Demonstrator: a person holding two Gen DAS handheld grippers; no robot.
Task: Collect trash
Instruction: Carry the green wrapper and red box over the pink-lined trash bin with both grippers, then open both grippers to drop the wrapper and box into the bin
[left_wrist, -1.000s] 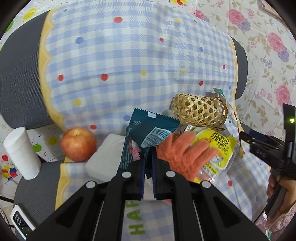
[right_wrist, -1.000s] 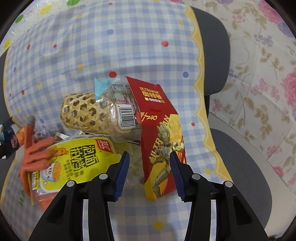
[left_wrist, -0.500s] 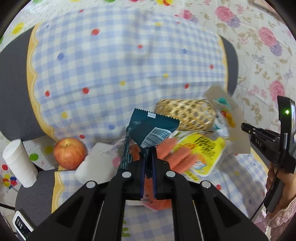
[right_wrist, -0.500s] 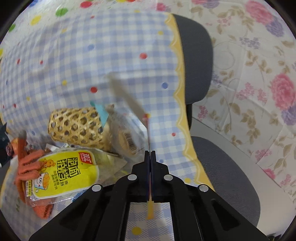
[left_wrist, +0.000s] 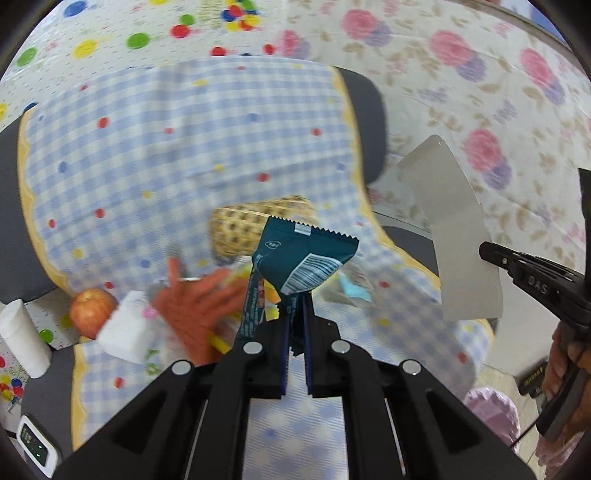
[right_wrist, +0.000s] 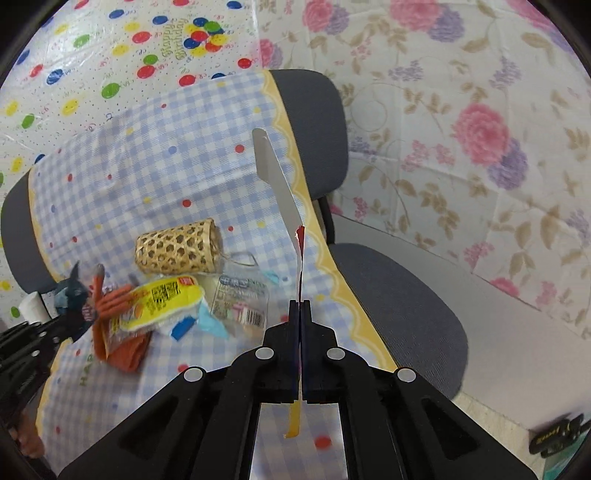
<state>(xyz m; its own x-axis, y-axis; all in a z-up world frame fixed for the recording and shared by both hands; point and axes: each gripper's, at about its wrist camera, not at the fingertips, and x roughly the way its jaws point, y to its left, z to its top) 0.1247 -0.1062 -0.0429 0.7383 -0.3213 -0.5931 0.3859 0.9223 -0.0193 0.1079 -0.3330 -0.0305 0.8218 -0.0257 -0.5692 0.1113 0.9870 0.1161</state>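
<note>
My left gripper (left_wrist: 295, 317) is shut on a dark teal snack wrapper (left_wrist: 303, 254) and holds it above the checked cloth (left_wrist: 166, 155). My right gripper (right_wrist: 300, 308) is shut on a flattened cardboard box (right_wrist: 277, 177), seen edge-on; in the left wrist view the box shows its grey inner face (left_wrist: 454, 240). On the cloth lie a yellow noodle packet (right_wrist: 162, 299), a clear plastic wrapper (right_wrist: 240, 299), an orange glove (right_wrist: 118, 325) and a woven bamboo tube (right_wrist: 173, 251).
A red apple (left_wrist: 92, 306), a white tissue pack (left_wrist: 125, 336) and a white paper roll (left_wrist: 22, 339) sit at the left edge. The cloth covers grey chair seats (right_wrist: 399, 306). A pink-lined bin (left_wrist: 491, 410) stands at lower right. Floral sheeting (right_wrist: 461, 110) lies behind.
My right gripper closed on the red box, flattened it and lifted it off the cloth. My left gripper rose with the teal wrapper, away from the pile.
</note>
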